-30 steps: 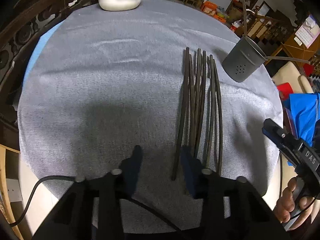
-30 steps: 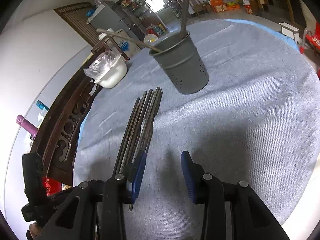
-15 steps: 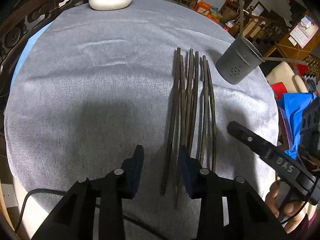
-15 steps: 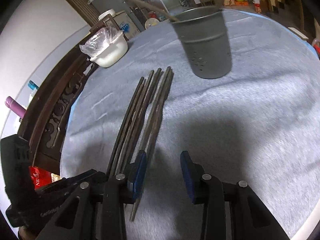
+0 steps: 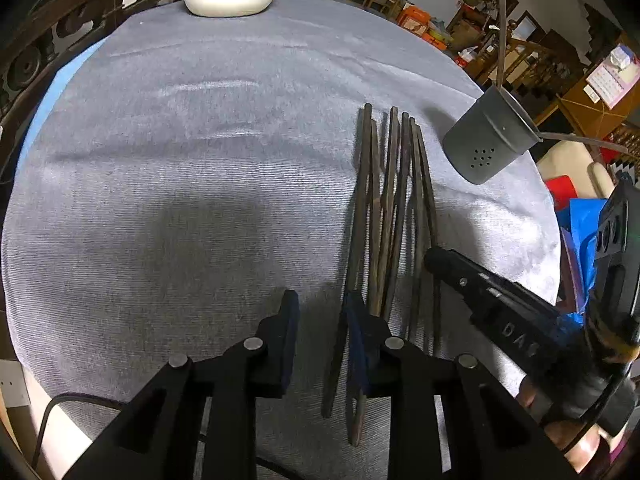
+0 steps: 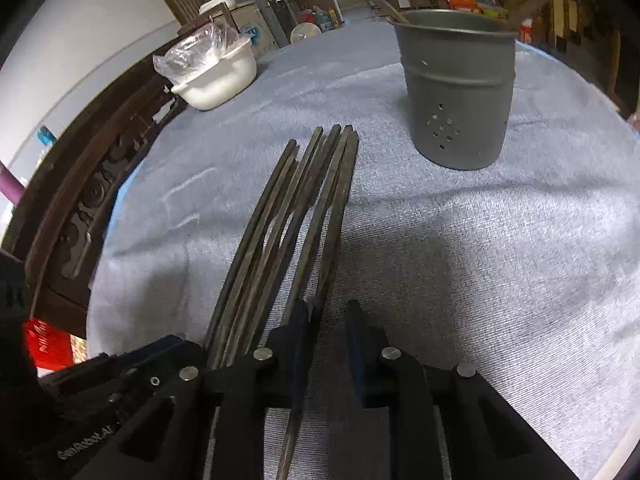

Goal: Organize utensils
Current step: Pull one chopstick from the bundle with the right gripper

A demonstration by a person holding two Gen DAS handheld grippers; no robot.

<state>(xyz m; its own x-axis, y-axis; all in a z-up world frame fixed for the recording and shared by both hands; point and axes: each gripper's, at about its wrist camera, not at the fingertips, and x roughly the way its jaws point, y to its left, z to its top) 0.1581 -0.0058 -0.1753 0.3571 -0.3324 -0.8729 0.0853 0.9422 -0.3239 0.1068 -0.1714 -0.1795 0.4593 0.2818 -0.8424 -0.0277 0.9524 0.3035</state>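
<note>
Dark chopsticks (image 6: 280, 224) fanned on grey cloth just left of the holder (image 6: 456, 96); both jaw pairs closing, right gripper (image 6: 326, 320) straddling the outermost stick, left gripper (image 5: 318, 312) empty; risk: pinching two, scattering neighbours.

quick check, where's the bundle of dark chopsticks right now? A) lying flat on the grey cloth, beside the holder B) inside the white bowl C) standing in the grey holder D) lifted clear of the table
A: the dark chopsticks lie side by side on the grey cloth, apart from the upright perforated grey holder.
</note>
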